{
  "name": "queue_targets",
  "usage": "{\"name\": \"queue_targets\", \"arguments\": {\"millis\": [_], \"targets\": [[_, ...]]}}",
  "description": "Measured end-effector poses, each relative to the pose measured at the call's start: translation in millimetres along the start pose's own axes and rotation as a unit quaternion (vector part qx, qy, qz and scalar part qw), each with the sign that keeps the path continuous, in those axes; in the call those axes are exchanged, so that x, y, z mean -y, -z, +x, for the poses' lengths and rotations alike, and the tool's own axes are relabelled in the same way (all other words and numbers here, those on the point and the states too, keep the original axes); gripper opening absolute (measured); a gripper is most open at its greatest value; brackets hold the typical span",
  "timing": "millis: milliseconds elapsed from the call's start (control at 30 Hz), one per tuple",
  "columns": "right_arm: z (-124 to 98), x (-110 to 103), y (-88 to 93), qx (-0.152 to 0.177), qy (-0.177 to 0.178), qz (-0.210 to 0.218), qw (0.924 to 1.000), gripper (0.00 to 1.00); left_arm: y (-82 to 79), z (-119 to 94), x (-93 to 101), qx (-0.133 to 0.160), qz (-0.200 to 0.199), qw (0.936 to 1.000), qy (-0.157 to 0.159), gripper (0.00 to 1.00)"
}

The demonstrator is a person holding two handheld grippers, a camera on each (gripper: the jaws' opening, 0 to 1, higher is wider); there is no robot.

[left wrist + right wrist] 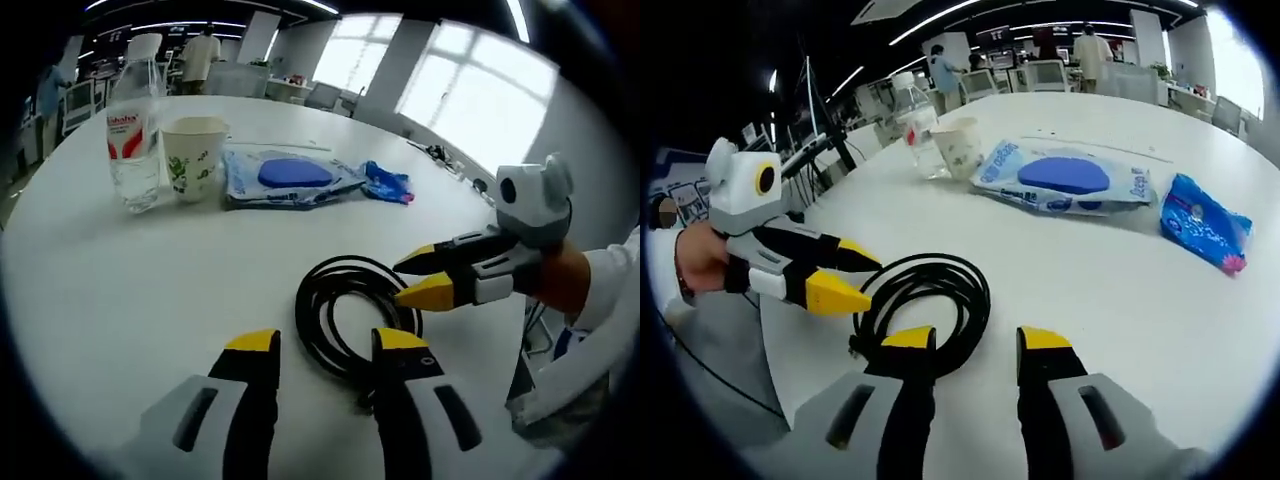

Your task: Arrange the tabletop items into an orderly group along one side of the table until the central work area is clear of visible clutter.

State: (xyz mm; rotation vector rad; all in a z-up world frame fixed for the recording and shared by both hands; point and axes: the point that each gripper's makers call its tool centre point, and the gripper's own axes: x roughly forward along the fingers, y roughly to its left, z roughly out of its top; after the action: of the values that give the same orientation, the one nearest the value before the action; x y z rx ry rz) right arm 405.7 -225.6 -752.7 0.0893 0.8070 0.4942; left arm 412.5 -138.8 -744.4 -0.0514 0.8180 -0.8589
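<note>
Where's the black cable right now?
The coiled black cable lies on the white table, low and central in the left gripper view, between both tools and nearer than the blue wipes pack.

Left grey-and-black gripper with yellow fingertips (328,345) low in left gripper view, jaws parted, nothing between them; seen in right gripper view (849,276) coming from the left, held by a bare hand (698,262). Right gripper of the same build (977,340) jaws apart, empty; in left gripper view (422,276) it enters from the right, hand (556,282) gripping it, white sleeve (612,280) behind.
</note>
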Motion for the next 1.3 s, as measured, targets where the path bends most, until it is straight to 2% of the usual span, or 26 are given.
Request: {"name": "queue_targets", "arguments": {"millis": [200,300,367,400,500,567,767,867,1300], "targets": [[6.7,-3.8,6.9,-0.010,-0.004,0.018,0.9998,0.23,6.7,5.8,-0.3,-0.012,-0.011,0.9998,-0.009,0.34],[7.2,-7.0,6.1,-0.006,-0.010,0.033,0.9994,0.19,8.2,8.8,-0.8,-0.014,-0.020,0.9996,-0.015,0.28],[8.2,-7.2,5.7,-0.005,-0.012,0.035,0.9993,0.16,10.9,10.7,0.7,-0.021,-0.017,0.9995,-0.016,0.23],[9.4,-7.1,6.1,-0.006,-0.014,0.038,0.9992,0.14,7.8,12.4,-0.3,-0.014,-0.006,0.9997,-0.018,0.20],[11.6,-4.9,6.0,-0.006,-0.009,0.058,0.9983,0.10,8.9,12.6,1.7,-0.016,-0.020,0.9995,-0.019,0.18],[11.5,-4.8,5.4,-0.007,-0.008,0.088,0.9961,0.08,8.4,12.7,0.2,-0.019,-0.032,0.9990,-0.023,0.17],[7.4,0.6,0.9,-0.001,-0.008,0.099,0.9951,0.04,9.0,15.2,2.2,-0.035,-0.030,0.9987,-0.022,0.13],[4.3,1.5,-2.0,0.006,-0.013,0.110,0.9938,0.03,9.7,14.4,3.4,-0.033,-0.047,0.9981,-0.022,0.11],[-20.6,4.3,-23.2,0.048,-0.016,0.110,0.9926,0.02,-12.6,7.6,15.6,-0.015,-0.044,0.9988,-0.016,0.05]]}}
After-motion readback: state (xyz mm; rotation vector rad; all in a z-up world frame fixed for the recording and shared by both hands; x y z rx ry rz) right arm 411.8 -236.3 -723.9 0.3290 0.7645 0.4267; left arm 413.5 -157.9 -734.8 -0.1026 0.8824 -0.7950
